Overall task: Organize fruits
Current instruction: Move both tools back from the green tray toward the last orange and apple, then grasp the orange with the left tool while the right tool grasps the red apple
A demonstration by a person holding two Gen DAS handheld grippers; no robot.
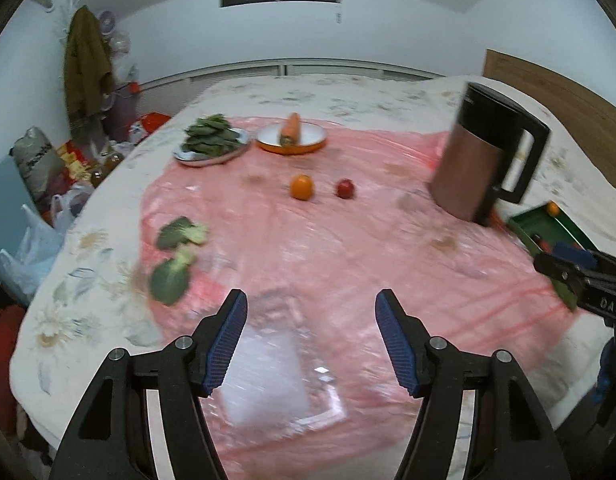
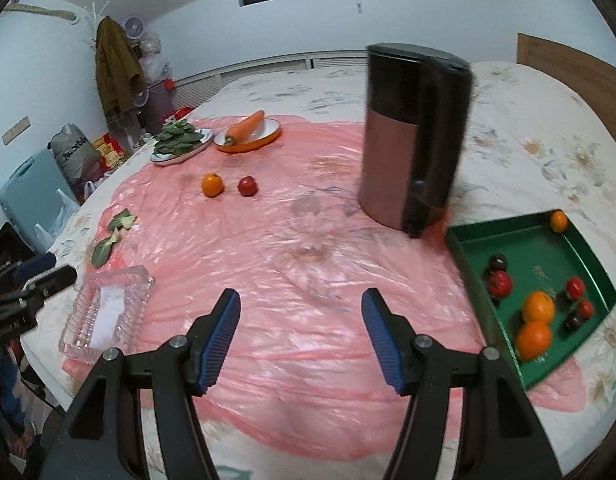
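An orange and a small red fruit lie side by side on the pink plastic sheet; they also show in the right wrist view as the orange and red fruit. A green tray at the right holds several oranges and red and dark fruits, such as an orange. My left gripper is open and empty above a clear glass dish. My right gripper is open and empty over the sheet, left of the tray.
A tall brown and black kettle stands beside the tray. At the back, a plate of leafy greens and an orange-rimmed dish with a carrot. Two greens pieces lie at the sheet's left edge. Clutter stands on the floor to the left.
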